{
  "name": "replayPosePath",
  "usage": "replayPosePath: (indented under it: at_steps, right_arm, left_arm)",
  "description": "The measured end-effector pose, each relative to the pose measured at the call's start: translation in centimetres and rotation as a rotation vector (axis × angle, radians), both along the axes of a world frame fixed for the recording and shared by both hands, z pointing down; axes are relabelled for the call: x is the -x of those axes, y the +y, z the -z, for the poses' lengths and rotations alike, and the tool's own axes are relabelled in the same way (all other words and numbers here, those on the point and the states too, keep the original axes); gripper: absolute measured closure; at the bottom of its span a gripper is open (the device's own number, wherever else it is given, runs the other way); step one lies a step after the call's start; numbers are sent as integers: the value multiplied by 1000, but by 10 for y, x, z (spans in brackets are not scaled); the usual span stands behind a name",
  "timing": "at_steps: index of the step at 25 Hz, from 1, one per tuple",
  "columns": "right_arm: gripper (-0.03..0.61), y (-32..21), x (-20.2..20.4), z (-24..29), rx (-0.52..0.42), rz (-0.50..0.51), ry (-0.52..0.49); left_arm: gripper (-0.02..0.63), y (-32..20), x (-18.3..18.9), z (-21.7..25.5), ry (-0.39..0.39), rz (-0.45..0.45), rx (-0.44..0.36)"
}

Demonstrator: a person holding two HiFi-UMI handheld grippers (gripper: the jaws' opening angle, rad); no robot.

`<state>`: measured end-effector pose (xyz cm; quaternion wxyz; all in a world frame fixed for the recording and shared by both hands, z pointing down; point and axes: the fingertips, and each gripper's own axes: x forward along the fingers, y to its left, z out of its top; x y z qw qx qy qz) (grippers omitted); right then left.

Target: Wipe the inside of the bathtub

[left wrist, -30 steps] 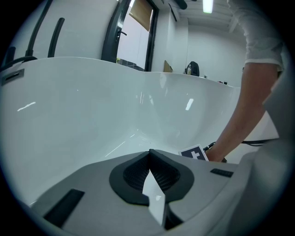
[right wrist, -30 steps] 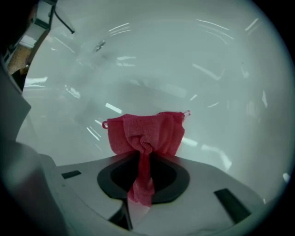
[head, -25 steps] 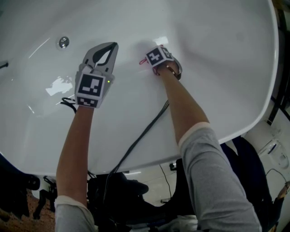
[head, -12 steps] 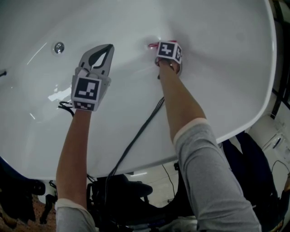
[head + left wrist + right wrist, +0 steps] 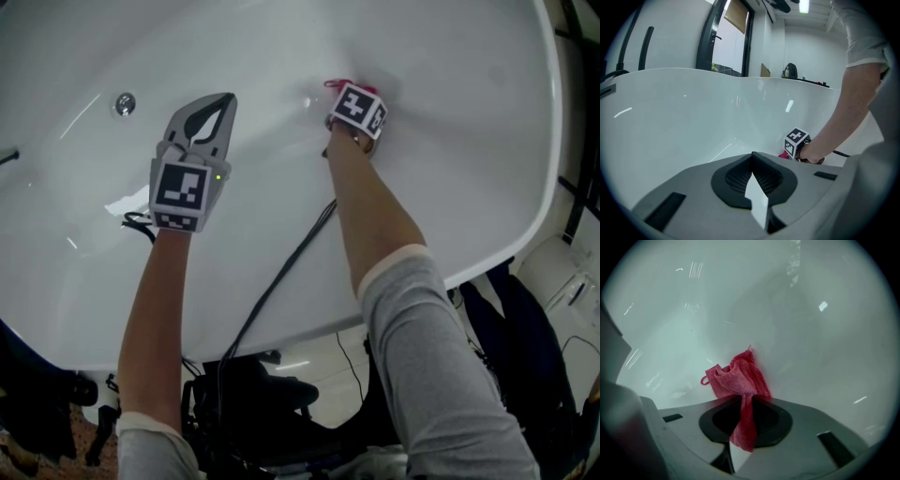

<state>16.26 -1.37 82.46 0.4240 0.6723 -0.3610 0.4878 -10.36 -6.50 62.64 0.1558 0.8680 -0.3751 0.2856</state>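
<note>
Cloth (image 5: 738,376) clamped by right gripper (image 5: 743,404) against bathtub (image 5: 811,333), barely showing in head view.

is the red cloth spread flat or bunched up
Bunched up: the red cloth is pinched in the right tongs, crumpled against the bathtub wall.

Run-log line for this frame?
phase: wipe | right gripper: shut on cloth, cloth against tub | left gripper: shut, empty
</note>
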Motion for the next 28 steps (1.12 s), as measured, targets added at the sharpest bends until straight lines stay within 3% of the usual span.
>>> replayPosePath:
  at_steps: [13, 19, 22, 28]
  right_arm:
    - [512, -2, -30, 73, -83, -134, -21]
    - [512, -24, -54, 102, -156, -101, 24]
    - [512, -15, -51, 127, -110, -146, 3]
    - [512, -18, -64, 166, -128, -170, -2]
  left_arm:
    - [609, -4, -40, 63, 71, -5, -18]
    - [609, -10, -58, 88, 83, -23, -7]
    - [609, -13, -66, 105, 80, -43, -4]
    - [609, -10, -95, 142, 131, -66, -1]
